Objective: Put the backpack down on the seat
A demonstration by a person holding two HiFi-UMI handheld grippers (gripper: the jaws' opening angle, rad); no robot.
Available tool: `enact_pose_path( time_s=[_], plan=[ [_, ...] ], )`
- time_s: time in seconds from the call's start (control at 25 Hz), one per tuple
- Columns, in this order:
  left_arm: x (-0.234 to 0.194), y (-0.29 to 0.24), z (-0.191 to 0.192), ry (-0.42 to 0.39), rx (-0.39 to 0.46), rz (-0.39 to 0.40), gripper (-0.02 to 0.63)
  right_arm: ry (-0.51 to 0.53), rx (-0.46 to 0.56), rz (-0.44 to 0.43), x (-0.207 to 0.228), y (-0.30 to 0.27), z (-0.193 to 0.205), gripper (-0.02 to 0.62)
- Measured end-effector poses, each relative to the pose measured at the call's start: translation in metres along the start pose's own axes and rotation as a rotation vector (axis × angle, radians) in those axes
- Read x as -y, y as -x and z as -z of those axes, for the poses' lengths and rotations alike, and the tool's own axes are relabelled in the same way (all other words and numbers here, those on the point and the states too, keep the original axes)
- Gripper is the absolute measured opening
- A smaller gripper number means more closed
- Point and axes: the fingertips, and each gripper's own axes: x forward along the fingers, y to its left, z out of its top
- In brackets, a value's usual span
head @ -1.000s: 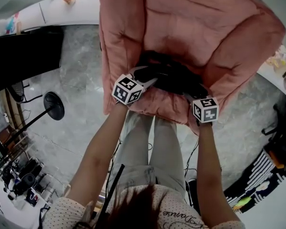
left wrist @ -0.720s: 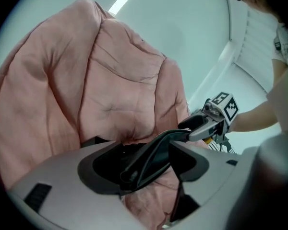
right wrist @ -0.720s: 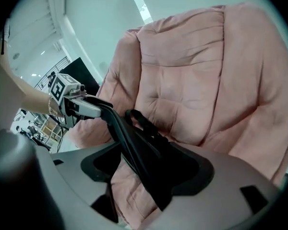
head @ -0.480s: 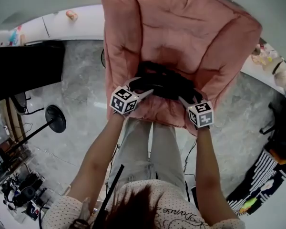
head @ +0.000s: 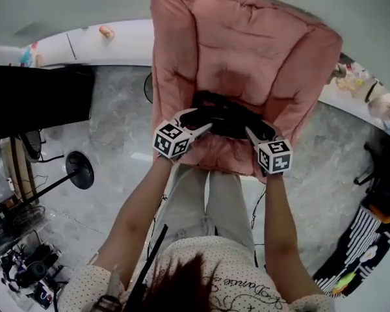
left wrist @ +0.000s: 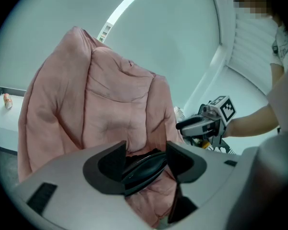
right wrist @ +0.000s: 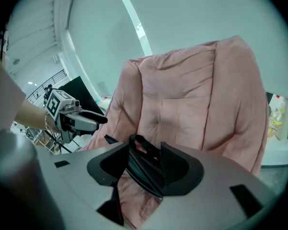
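The black backpack [head: 227, 114] lies flat on the seat of the pink padded armchair [head: 247, 44]. My left gripper [head: 201, 120] is at its left end and my right gripper [head: 252, 134] at its right end, both near the seat's front edge. In the left gripper view the backpack [left wrist: 145, 167] shows between the jaws of the left gripper [left wrist: 145, 150], which are closing, with no firm pinch visible. The right gripper [right wrist: 145, 152] also frames the backpack [right wrist: 143, 170] and its strap loop, and its jaws are closing too. Each gripper shows in the other's view: right gripper [left wrist: 201, 123], left gripper [right wrist: 79, 119].
The chair stands on a grey marble floor [head: 117, 129]. A black desk [head: 39, 99] is at the left, with a round stand base [head: 80, 169] below it. A white ledge [head: 84, 44] runs behind. The person's legs [head: 208, 200] stand just before the seat. Cluttered gear lies at the lower left.
Both grippers have drawn back slightly toward the seat's front edge and the view has pulled away from the chair. The backpack stays on the seat.
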Motion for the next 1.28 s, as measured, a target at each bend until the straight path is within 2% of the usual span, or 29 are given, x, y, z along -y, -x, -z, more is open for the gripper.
enact_pose_path(
  time_s=[0.04, 0.12, 0.16, 0.24, 0.32, 0.48, 0.68, 0.84, 1.04, 1.28],
  plan=[
    [0.004, 0.004, -0.003, 0.012, 0.012, 0.016, 0.248, -0.004, 0.023, 0.008, -0.001, 0.004, -0.006, 0.206],
    [0.013, 0.01, -0.004, 0.031, 0.018, 0.053, 0.197, -0.006, 0.065, 0.026, -0.004, 0.014, -0.017, 0.102],
    [0.017, 0.013, -0.003, 0.034, 0.013, 0.066, 0.151, -0.002, 0.078, 0.034, -0.007, 0.018, -0.02, 0.065],
    [0.024, 0.019, -0.001, 0.044, 0.001, 0.086, 0.056, 0.012, 0.091, 0.044, -0.012, 0.025, -0.024, 0.017],
    [0.031, 0.024, -0.003, 0.063, 0.005, 0.109, 0.02, 0.019, 0.101, 0.047, -0.017, 0.031, -0.028, 0.012],
    [0.04, 0.035, -0.012, 0.056, 0.023, 0.103, 0.005, 0.015, 0.123, 0.056, -0.026, 0.047, -0.034, 0.012],
    [0.045, 0.047, -0.021, -0.014, 0.006, 0.057, 0.005, 0.027, 0.172, 0.069, -0.036, 0.069, -0.049, 0.012],
    [0.044, 0.061, -0.034, -0.042, 0.023, 0.014, 0.005, 0.084, 0.199, 0.098, -0.045, 0.085, -0.062, 0.012],
    [0.032, 0.088, -0.068, -0.127, 0.116, -0.177, 0.005, 0.086, 0.285, 0.114, -0.055, 0.108, -0.089, 0.012],
    [0.056, 0.116, -0.124, -0.247, 0.246, -0.216, 0.003, 0.142, 0.415, 0.153, -0.068, 0.147, -0.138, 0.012]
  ],
)
